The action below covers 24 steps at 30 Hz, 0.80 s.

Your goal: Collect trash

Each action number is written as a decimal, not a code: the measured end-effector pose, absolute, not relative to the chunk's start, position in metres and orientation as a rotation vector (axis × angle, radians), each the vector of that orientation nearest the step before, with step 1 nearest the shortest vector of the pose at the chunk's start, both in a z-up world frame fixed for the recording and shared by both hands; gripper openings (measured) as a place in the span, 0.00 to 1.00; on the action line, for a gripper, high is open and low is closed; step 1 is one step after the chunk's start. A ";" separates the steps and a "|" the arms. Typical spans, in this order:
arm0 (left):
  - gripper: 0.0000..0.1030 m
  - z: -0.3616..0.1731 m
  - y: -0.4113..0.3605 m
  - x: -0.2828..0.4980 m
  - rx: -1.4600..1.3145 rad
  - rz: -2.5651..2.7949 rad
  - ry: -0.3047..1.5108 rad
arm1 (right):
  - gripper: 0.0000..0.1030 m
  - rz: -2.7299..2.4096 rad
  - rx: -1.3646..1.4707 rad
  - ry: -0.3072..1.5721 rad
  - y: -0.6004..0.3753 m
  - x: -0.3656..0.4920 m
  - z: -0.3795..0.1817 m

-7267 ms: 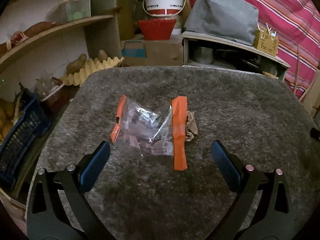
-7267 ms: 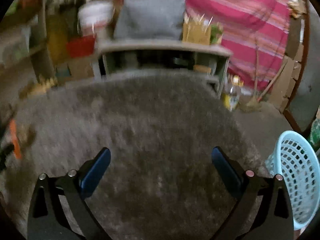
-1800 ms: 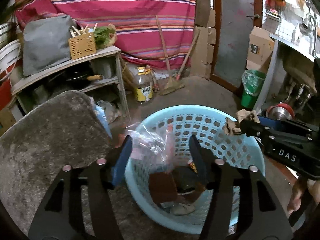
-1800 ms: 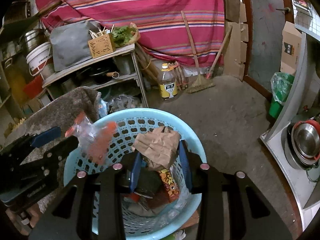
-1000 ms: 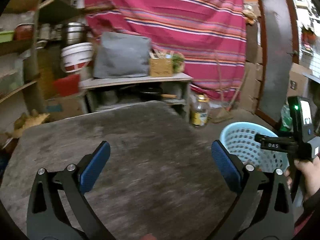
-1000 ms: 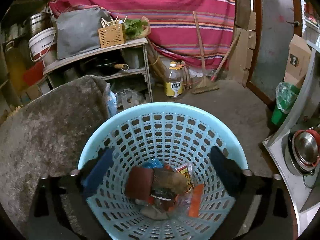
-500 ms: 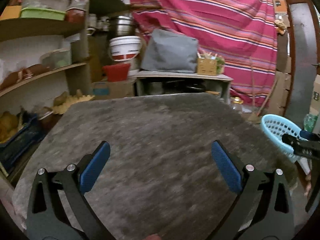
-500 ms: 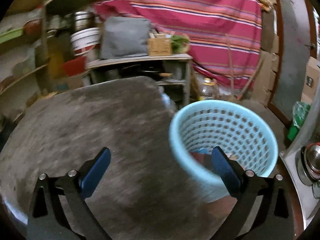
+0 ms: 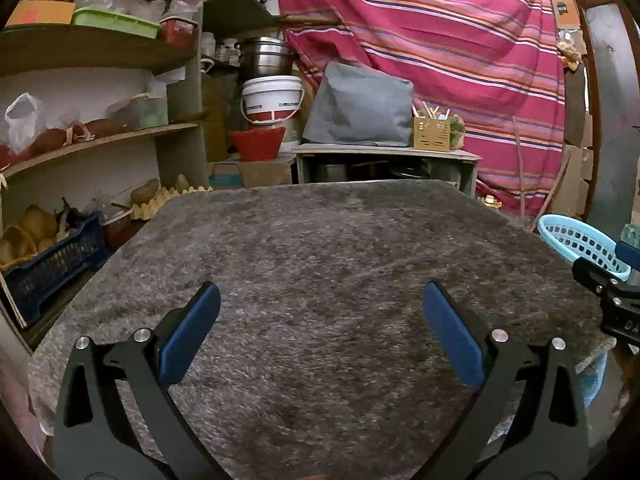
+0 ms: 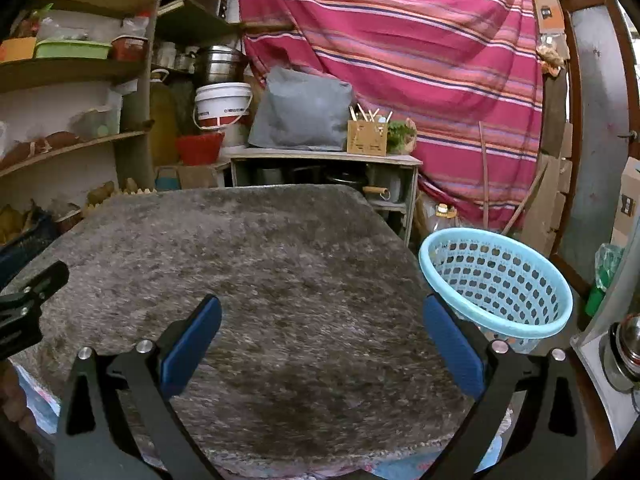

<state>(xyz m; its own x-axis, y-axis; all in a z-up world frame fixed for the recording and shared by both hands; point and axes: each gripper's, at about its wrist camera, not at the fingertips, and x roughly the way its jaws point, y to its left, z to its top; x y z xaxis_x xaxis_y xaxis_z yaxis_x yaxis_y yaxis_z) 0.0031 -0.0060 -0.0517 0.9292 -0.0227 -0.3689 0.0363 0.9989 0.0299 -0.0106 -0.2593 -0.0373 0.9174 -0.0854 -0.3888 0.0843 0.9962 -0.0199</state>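
Note:
The light blue trash basket (image 10: 496, 280) stands on the floor right of the grey fuzzy table (image 10: 256, 264); its contents are hidden from here. It shows at the right edge in the left wrist view (image 9: 576, 244). My left gripper (image 9: 320, 332) is open and empty over the near part of the table (image 9: 320, 248). My right gripper (image 10: 320, 336) is open and empty over the table's near right part. No trash shows on the table. Each gripper's body shows at the edge of the other's view.
Shelves (image 9: 92, 140) with bags and boxes stand at the left, with a dark blue crate (image 9: 52, 264) below. A low table (image 9: 384, 156) with a grey bundle stands behind, before a striped red cloth (image 9: 460, 40). A metal pot (image 10: 624, 352) sits at the far right.
Both grippers let go of the plastic bag and the paper over the basket, then swung back left over the table. Both now stand open and empty.

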 end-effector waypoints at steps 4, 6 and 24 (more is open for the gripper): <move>0.95 -0.054 -0.009 0.005 0.043 -0.029 0.379 | 0.96 -0.085 -0.006 0.389 -0.256 -0.010 -0.037; 0.95 -0.054 -0.010 0.004 0.054 -0.027 0.374 | 0.96 -0.085 -0.007 0.387 -0.254 -0.010 -0.037; 0.95 -0.052 -0.014 0.001 0.068 -0.025 0.358 | 0.96 -0.088 -0.028 0.354 -0.250 -0.015 -0.033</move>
<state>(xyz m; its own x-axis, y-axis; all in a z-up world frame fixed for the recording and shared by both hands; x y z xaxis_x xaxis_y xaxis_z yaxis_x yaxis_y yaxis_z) 0.0012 -0.0136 -0.0519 0.9362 -0.0122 -0.3513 0.0364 0.9974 0.0622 -0.0146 -0.2503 -0.0331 0.9344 -0.0910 -0.3445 0.0811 0.9958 -0.0431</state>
